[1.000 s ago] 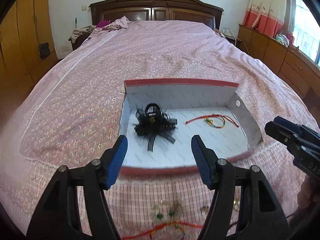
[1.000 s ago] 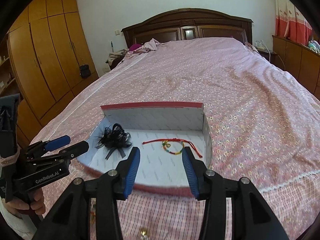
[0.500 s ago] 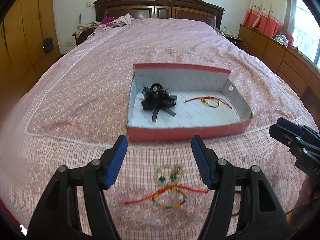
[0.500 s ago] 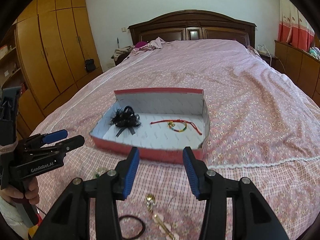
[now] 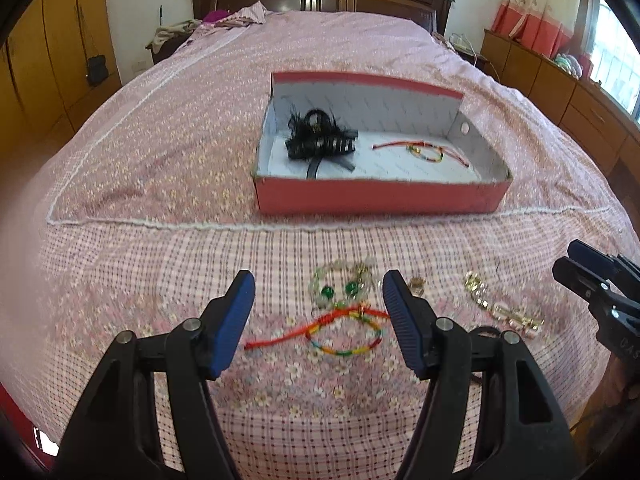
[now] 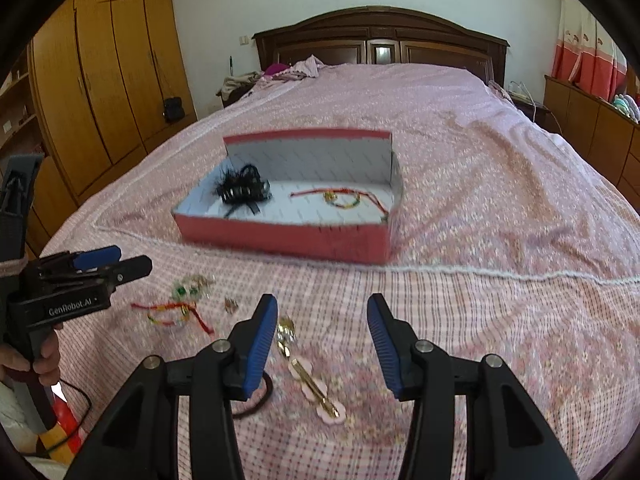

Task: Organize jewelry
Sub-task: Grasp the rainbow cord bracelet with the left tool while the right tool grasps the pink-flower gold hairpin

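Rainbow bracelet [image 5: 347,334] between parted jaws (nothing gripped)

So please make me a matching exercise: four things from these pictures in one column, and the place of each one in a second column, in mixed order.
Things:
1. black hair clip
2. green-bead bracelet
3. gold hairpin
4. black hair tie

Places:
A. on the bedspread, between the fingers of the right gripper in its own view
B. inside the red box, at its left end
C. on the bedspread, partly hidden behind the right gripper's left finger
D. on the bedspread, just beyond the loose rainbow string bracelet

Pairs: 1-B, 2-D, 3-A, 4-C
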Demonstrator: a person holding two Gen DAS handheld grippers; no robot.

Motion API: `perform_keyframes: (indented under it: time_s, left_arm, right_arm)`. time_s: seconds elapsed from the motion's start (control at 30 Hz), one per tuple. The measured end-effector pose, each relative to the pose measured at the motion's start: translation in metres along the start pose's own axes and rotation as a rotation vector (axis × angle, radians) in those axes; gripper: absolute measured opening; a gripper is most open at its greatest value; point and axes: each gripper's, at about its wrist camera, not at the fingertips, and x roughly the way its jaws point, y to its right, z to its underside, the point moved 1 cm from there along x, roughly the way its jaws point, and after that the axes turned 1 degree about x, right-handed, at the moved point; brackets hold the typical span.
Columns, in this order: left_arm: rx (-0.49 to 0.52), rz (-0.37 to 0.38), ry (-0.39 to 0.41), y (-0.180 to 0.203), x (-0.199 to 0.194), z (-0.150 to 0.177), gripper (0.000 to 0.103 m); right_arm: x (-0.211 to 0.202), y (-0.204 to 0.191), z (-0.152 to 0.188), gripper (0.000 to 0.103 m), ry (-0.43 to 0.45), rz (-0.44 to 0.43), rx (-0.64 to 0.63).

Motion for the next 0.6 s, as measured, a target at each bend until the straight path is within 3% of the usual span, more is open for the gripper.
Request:
perform_keyframes:
  time_s: [0.6]
  left_arm:
    - [-0.011,-0.014,-0.105,-0.008,0.044,0.038,0.057]
  right_arm:
    - [0.021,0.004,0.043,0.050,-0.114,-0.009,-0.026]
